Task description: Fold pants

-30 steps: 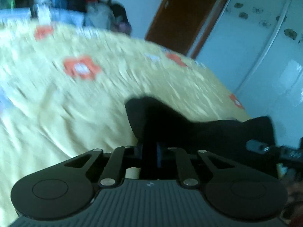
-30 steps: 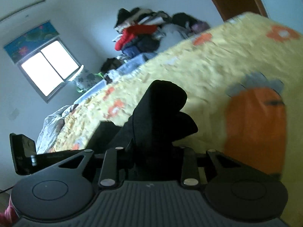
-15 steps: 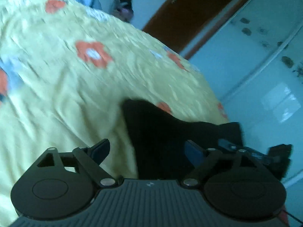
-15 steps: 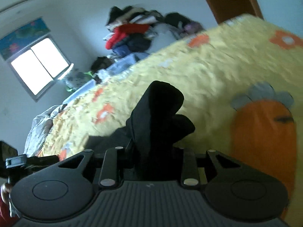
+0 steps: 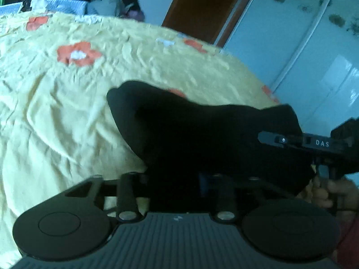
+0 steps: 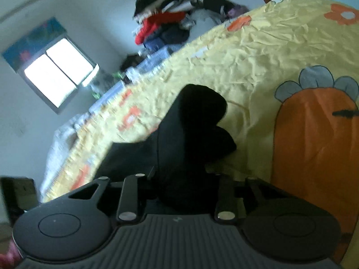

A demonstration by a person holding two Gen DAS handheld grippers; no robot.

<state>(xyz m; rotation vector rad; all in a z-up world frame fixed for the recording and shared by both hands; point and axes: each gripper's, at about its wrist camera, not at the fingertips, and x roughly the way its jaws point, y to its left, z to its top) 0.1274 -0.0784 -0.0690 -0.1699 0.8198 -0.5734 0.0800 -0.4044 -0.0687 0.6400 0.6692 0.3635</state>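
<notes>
Pinching black pants (image 5: 202, 134) in both tongs, the left just closing, above open yellow bedspread (image 5: 67, 112).

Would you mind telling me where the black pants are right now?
The black pants sit bunched on the yellow bedspread, low in both wrist views, pinched in the left tongs and the right tongs.

A bright window (image 6: 56, 76) lit the white wall; a brown wooden door (image 5: 202, 6) stood beside a pale wardrobe (image 5: 314, 51).
</notes>
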